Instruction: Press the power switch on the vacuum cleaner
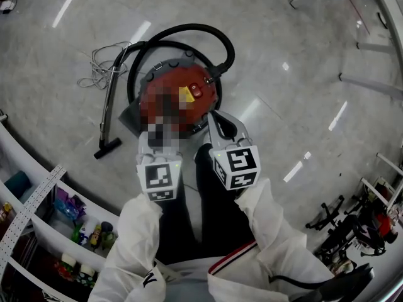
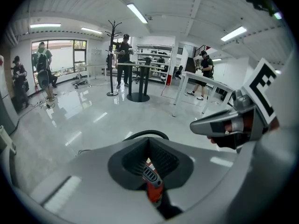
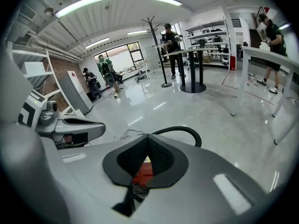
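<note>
Head view: I am holding the left gripper [image 1: 148, 143] and right gripper [image 1: 221, 124] above the near edge of the vacuum [image 1: 203, 79], which is sitting on the floor [image 1: 283, 106]. The switch [image 1: 196, 93] is on its top, and the hose [image 1: 217, 35] is looping behind.

Left gripper view: jaws are pressing together on nothing, red vacuum showing below.

Right gripper view: same.

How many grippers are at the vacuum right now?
2: the left gripper at the near-left edge of the red vacuum, the right gripper at its near-right edge, both shut. None looks hidden.
</note>
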### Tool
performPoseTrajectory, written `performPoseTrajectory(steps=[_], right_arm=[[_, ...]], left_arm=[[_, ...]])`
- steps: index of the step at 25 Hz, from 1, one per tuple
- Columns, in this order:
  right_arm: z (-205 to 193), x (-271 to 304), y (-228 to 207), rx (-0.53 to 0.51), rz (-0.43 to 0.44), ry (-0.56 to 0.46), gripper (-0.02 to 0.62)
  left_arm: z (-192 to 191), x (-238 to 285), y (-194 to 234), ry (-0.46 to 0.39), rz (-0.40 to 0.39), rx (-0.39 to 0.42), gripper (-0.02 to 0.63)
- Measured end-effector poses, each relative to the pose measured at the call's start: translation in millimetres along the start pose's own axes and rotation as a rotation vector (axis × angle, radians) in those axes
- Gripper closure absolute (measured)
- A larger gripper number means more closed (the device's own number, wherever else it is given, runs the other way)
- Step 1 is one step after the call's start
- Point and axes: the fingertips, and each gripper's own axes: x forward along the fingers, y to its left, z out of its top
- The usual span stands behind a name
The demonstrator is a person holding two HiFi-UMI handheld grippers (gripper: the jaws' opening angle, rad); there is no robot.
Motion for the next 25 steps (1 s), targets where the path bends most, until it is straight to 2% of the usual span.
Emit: performPoseTrajectory(steps=[12,25], right_arm=[[-17.6,31.2,-15.4,0.007,-0.012,0.030,0.595],[-54.1,74.2,-24.8,-0.010,-0.021,0.091,0.595]], left_arm=[[-15.8,31.3,9.5,0.021,-0.003,-0.010,0.606],[-29.3,36.9,13.3,0.031,0.010,-0.057,0.606]])
